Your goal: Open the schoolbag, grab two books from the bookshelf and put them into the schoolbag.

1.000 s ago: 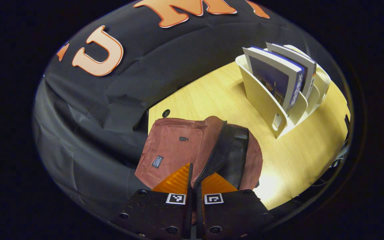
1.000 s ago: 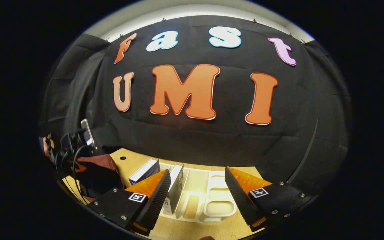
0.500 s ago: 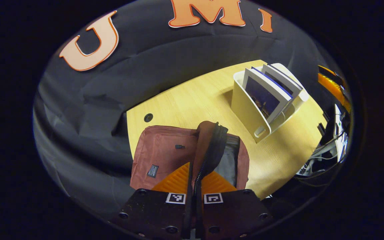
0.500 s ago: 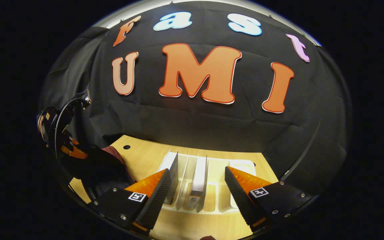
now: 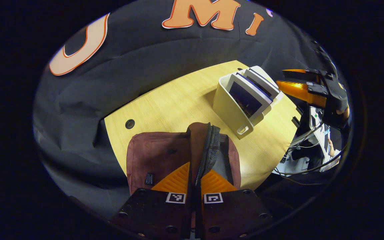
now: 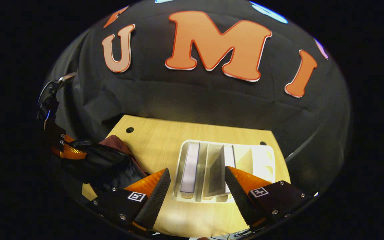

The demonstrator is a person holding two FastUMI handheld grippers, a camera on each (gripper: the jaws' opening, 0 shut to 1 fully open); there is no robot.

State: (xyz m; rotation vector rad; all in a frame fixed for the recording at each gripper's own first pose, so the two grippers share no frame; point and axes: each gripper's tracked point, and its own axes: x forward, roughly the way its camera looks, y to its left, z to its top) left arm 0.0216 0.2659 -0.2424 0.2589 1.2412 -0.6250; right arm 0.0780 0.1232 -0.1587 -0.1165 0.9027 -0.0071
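Left gripper (image 5: 194, 178): fingers closed on the raised zipper edge of the schoolbag (image 5: 160, 156), lower centre of the left gripper view.
Right gripper (image 6: 197, 186): wide open, holding nothing, above the bookshelf (image 6: 265, 160).
Books (image 6: 190, 168): two, upright in the bookshelf slots, lower centre.
Table (image 5: 178, 100): carries schoolbag and bookshelf, apart.

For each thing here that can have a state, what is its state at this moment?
schoolbag: unzipped, its flap edge lifted up.
left gripper: shut on the schoolbag's zipper edge.
right gripper: open, above the bookshelf, holding nothing.
bookshelf: upright on the table.
two books: standing in the bookshelf's slots, not yet taken.
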